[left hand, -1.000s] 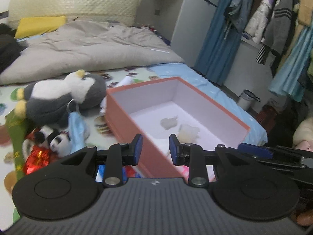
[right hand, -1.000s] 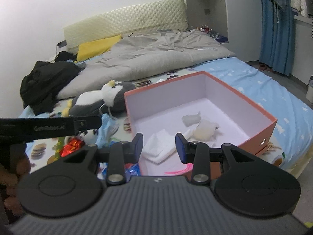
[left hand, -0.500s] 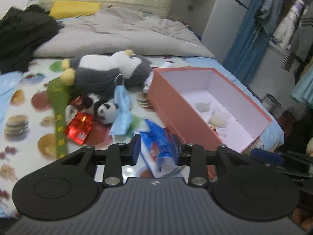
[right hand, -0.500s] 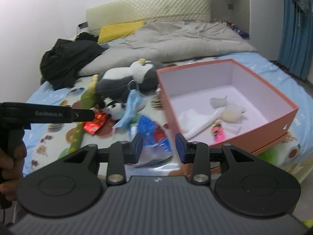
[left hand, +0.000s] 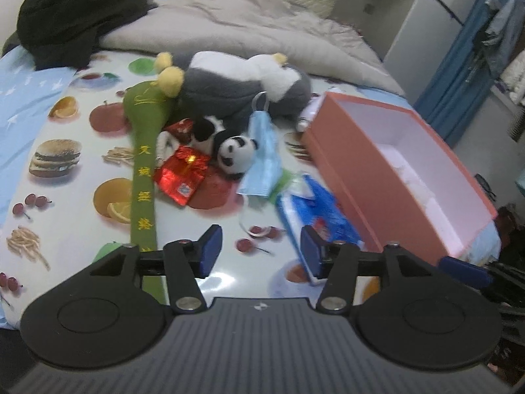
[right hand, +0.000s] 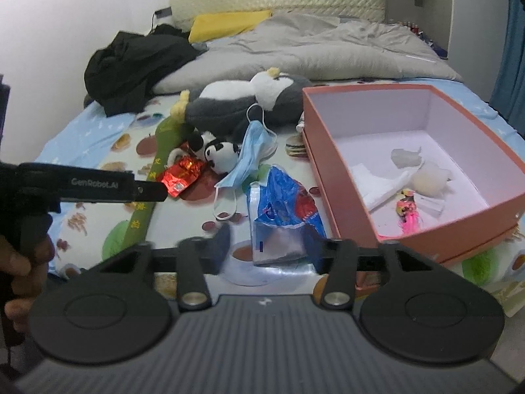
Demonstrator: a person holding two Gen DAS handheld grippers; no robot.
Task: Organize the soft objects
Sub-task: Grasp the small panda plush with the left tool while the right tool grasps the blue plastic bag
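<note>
Soft items lie on the bed: a grey-and-white penguin plush [left hand: 242,85] [right hand: 249,101], a small panda plush [left hand: 234,152] [right hand: 220,152], a blue face mask [left hand: 264,161] [right hand: 246,161], a long green plush [left hand: 142,177] [right hand: 154,177] and a blue plastic bag [left hand: 315,213] [right hand: 282,210]. The orange box [left hand: 354,170] [right hand: 334,177] on the right holds a few small pale items. My left gripper [left hand: 261,251] hovers over the sheet near the bag, its jaws opening with nothing between them. My right gripper [right hand: 269,248] has jaws opening around the bag's near end, not pressing it.
A red foil packet [left hand: 182,175] [right hand: 182,172] lies beside the panda. A grey duvet [left hand: 249,26], a black garment [left hand: 72,10] and a yellow pillow [right hand: 226,23] fill the far bed. Clothes hang at the right [left hand: 505,32]. A hand [right hand: 19,262] holds the left gripper's handle.
Both views swung from the box toward the toy pile and dipped lower. Both grippers' jaws stand wider apart than before. The blue bag now lies at the right gripper's tips.
</note>
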